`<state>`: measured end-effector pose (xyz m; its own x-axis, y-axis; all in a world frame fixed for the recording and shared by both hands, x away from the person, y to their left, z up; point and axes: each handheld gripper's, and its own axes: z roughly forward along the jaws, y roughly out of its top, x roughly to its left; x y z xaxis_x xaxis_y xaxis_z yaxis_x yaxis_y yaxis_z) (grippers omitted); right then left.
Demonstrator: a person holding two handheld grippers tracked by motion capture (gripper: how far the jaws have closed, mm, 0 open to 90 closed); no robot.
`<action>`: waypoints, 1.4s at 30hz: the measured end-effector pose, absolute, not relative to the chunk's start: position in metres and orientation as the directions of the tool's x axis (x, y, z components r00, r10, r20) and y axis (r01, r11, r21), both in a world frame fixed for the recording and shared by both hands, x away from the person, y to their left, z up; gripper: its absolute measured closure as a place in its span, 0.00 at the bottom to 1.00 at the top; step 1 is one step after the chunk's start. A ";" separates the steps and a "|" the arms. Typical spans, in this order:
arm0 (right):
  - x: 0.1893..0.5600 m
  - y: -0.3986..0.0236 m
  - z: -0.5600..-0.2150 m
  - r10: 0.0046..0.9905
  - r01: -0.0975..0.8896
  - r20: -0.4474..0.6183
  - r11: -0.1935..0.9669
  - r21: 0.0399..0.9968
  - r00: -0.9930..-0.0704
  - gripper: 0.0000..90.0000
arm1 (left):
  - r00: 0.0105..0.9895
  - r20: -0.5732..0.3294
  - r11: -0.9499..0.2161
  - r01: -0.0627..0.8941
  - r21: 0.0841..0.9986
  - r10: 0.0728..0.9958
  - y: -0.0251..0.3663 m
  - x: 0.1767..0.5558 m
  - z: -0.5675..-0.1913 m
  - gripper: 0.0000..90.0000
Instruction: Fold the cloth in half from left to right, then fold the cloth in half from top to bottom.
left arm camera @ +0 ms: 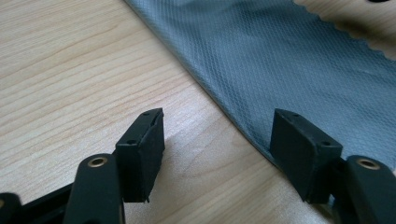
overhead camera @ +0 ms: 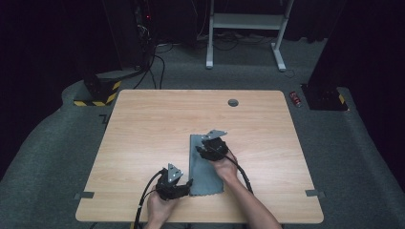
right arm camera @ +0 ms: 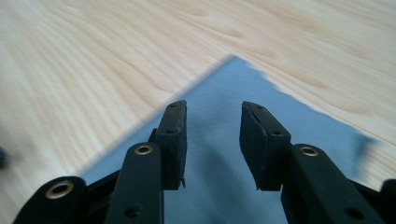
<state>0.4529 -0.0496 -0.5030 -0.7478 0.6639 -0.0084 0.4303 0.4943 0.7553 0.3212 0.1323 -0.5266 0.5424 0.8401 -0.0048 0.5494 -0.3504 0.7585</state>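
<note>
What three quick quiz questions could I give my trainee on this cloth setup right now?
1. True or false: the left gripper is shut on the grey cloth.
2. Which corner of the cloth does the right gripper hover over: A near, B far?
3. Fill in: the cloth lies on a wooden ___.

Key: 1 false, its jaws stand open, astride the cloth's edge. 2 B, jaws open over the far corner. 3 table.
</note>
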 end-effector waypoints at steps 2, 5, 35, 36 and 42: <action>0.455 -0.038 -0.505 0.654 0.427 -0.011 0.506 0.749 -0.757 0.68 | 0.542 -0.006 -0.349 0.551 0.758 0.841 0.133 0.321 -0.527 0.39; 0.462 -0.027 -0.513 0.661 0.459 -0.004 0.526 0.716 -0.751 0.68 | 0.539 -0.004 -0.349 0.551 0.758 0.842 0.132 0.321 -0.527 0.39; 0.477 -0.090 -0.513 0.757 0.545 0.055 0.415 0.729 -0.651 0.59 | 0.558 -0.101 -0.301 0.581 0.756 0.824 0.138 0.335 -0.523 0.42; 0.478 -0.094 -0.514 0.765 0.549 0.054 0.408 0.730 -0.641 0.61 | 0.557 -0.110 -0.294 0.584 0.757 0.823 0.137 0.340 -0.520 0.42; 0.481 -0.112 -0.511 0.799 0.565 0.048 0.379 0.732 -0.599 0.77 | 0.542 -0.099 -0.289 0.583 0.759 0.834 0.140 0.373 -0.504 0.44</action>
<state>0.4814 -0.1123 -0.5111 -0.5990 0.7993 0.0485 0.5655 0.3793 0.7324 0.3729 0.1402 -0.5037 0.5422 0.8344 -0.0988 0.5830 -0.2889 0.7594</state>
